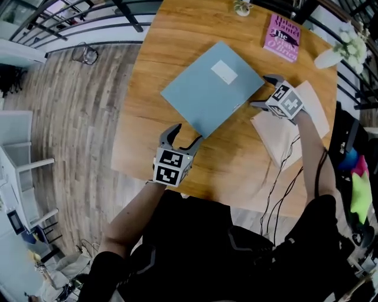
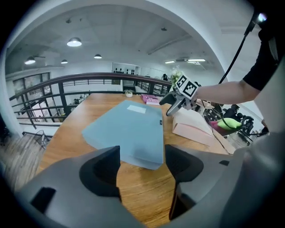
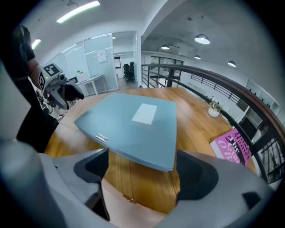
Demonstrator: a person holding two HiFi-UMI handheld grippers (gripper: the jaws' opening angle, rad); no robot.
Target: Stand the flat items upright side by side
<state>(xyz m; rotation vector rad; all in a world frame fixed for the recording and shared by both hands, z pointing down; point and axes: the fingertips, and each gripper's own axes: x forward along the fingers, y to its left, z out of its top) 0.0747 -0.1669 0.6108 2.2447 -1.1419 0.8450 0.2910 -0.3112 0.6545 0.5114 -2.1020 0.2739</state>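
Pale wooden worktop (image 1: 236,168) with a rounded near edge. By its far edge, a small potted plant (image 1: 241,7); at the far right corner, white flowers (image 1: 349,44) in a pale vase (image 1: 326,59). Beyond and to the left, black railing (image 1: 82,23) above grey plank floor (image 1: 82,118). White chair (image 1: 26,168) at far left. Round ceiling lights (image 2: 74,42) overhead.
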